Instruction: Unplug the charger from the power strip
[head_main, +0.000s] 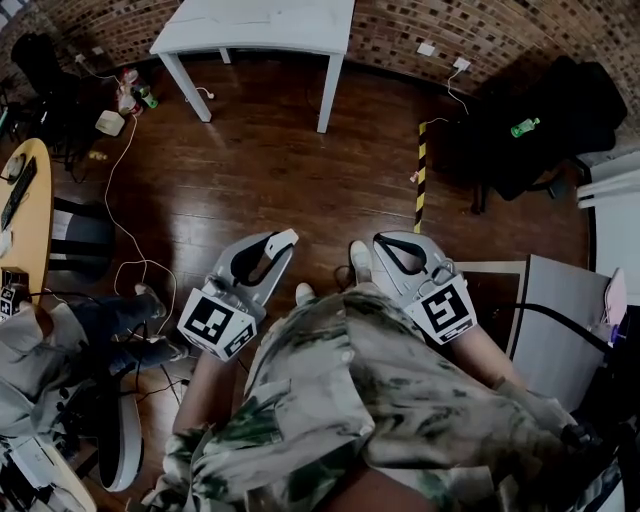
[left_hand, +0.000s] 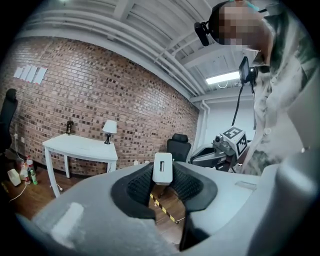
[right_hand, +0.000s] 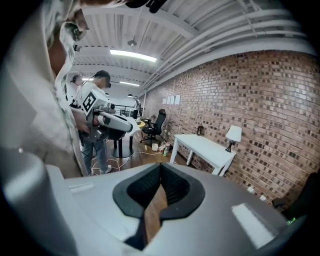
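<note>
Your left gripper (head_main: 272, 246) has its jaws clamped on the small white rectangular charger (left_hand: 163, 169), holding it up in the air in front of you. On your right gripper (right_hand: 161, 171) the jaws are pressed together with nothing between them. You're holding both close to your torso over the dark wooden plank floor (head_main: 280, 170). Ahead, a white painted table (head_main: 262, 25) stands by the red brick wall (left_hand: 90, 85), and a small white-shaded lamp (left_hand: 109, 128) sits on that surface. A strip of yellow-and-black striped tape (head_main: 421, 180) lies on the floor.
</note>
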